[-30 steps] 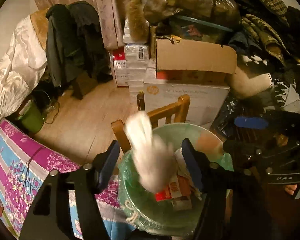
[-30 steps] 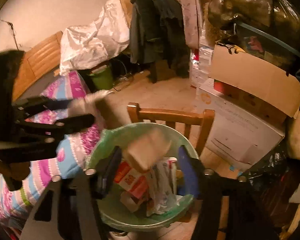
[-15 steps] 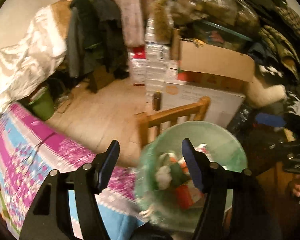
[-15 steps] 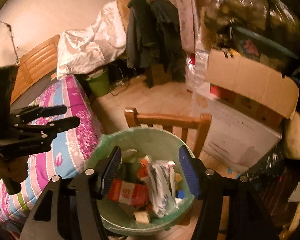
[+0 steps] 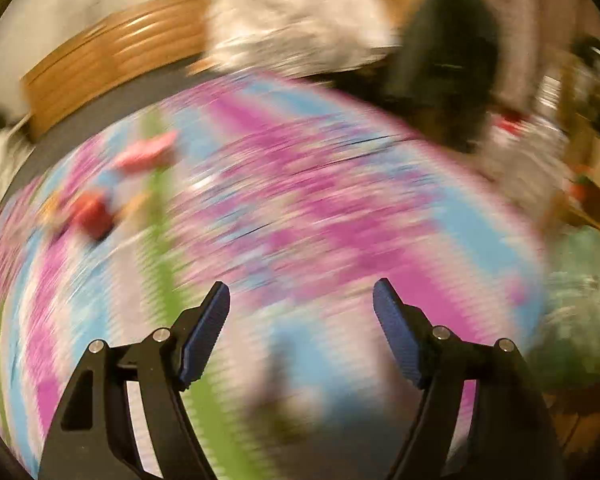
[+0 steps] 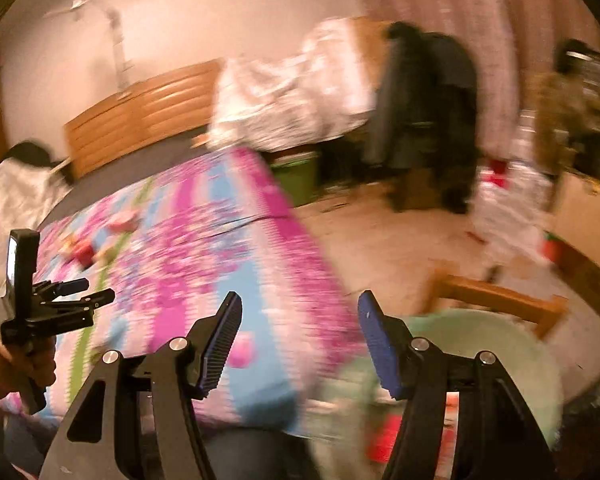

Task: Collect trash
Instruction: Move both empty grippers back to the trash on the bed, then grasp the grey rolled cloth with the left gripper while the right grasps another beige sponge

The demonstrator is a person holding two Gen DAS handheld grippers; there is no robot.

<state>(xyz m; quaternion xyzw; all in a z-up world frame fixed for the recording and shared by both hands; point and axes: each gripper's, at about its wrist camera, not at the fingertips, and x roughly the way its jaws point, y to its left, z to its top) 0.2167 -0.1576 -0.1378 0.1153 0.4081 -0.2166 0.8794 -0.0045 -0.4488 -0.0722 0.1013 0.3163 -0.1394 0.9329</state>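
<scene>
**Both grippers swung from the bin to the bed**

Left wrist view: the left gripper (image 5: pixel 301 312) hung over one floral bedspread (image 5: pixel 300 200), its jaws opening with nothing between them. Two blurred scraps, one pink (image 5: pixel 146 154) and one red (image 5: pixel 90 214), lay beyond it toward the wooden headboard (image 5: pixel 112 68). The green trash bin (image 5: pixel 580 300), centred half a second earlier, sat at the bedspread's right edge.

Right wrist view: the right gripper (image 6: pixel 298 320) stood parted and empty over the bedspread's corner. The bin, with its litter, had slid right, before one chair (image 6: pixel 500 296). A hand (image 6: pixel 16 368) held the left gripper.
</scene>
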